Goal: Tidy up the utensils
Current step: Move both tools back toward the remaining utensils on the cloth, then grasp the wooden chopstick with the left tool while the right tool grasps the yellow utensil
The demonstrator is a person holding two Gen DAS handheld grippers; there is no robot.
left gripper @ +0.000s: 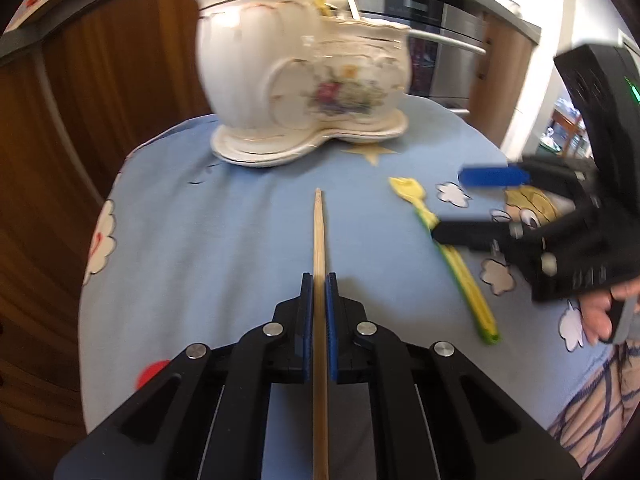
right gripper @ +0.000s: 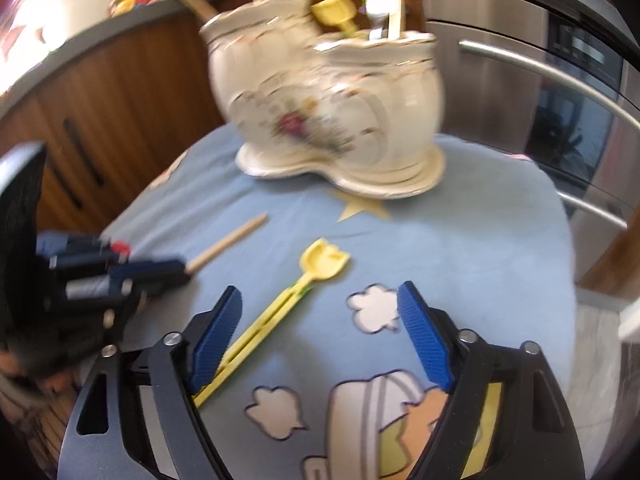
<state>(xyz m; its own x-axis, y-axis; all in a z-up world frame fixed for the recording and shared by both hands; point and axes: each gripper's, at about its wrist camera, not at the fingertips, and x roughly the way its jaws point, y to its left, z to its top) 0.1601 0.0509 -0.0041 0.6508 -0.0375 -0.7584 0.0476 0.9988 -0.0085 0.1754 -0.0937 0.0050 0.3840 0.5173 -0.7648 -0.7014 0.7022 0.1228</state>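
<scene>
Left gripper [left gripper: 319,284]: clamped on wooden chopstick [left gripper: 318,232], stick running straight out ahead between the blue pads, tip aimed at ceramic utensil holder [left gripper: 304,80]. Lift level, keep the pinch firm, tip upright only once over the holder's rim.

Blue cartoon cloth [left gripper: 224,216]: soft underlay, liable to snag or drag.

Yellow plastic fork [right gripper: 280,312]: flat on cloth, handle touching or just beside the inner pad of the near-side finger, head ahead and clear.

Right gripper [right gripper: 320,312]: jaws wide, nothing gripped. Centre over the handle before closing; an off-centre pinch likely to spin the fork.
</scene>
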